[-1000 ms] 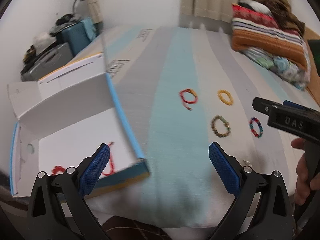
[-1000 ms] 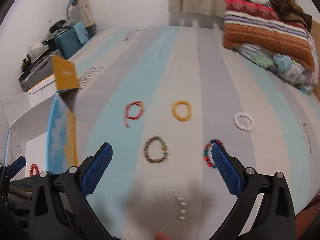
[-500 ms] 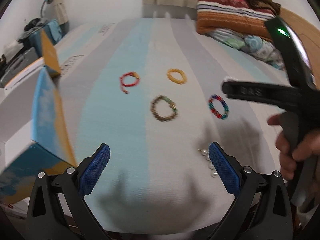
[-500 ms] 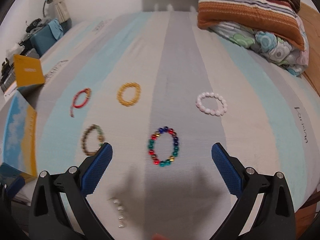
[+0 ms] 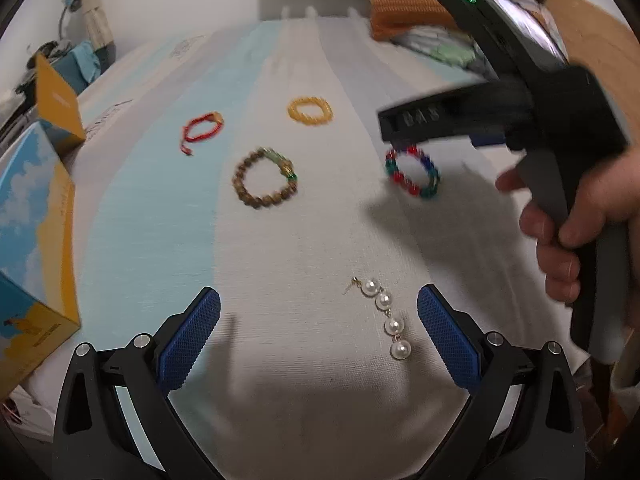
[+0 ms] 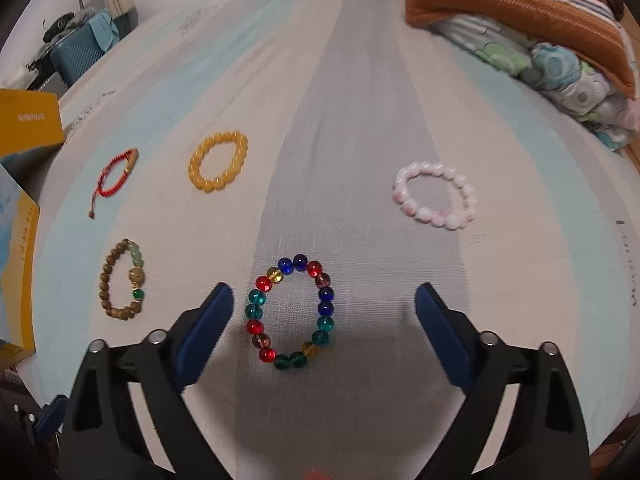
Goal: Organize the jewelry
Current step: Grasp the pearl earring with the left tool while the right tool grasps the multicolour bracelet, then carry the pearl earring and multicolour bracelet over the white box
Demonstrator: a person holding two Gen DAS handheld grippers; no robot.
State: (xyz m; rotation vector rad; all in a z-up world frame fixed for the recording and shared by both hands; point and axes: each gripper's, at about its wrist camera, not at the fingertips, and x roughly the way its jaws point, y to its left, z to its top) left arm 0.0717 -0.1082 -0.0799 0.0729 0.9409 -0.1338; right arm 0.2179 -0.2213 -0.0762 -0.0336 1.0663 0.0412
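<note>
Several bracelets lie on the striped bed. A multicolour bead bracelet (image 6: 291, 312) lies just ahead of my right gripper (image 6: 324, 320), between its open fingers; it also shows in the left wrist view (image 5: 413, 174). A pearl earring (image 5: 383, 316) lies just ahead of my open, empty left gripper (image 5: 319, 334), nearer its right finger. A brown bead bracelet (image 6: 124, 280), a yellow bead bracelet (image 6: 218, 166), a red cord bracelet (image 6: 114, 176) and a pink-white bracelet (image 6: 436, 196) lie farther out. The right gripper body (image 5: 520, 112) hovers over the multicolour bracelet.
An open blue and yellow cardboard box (image 5: 32, 240) stands at the left edge of the bed. Folded blankets and pillows (image 6: 540, 28) are piled at the far right. A teal case and clutter (image 6: 80, 48) sit beyond the bed at far left.
Both grippers have swung right and come closer to the bed. The box has slid to the left edge of view. The right gripper now sits over the multicolour bracelet, the left near the pearl earring.
</note>
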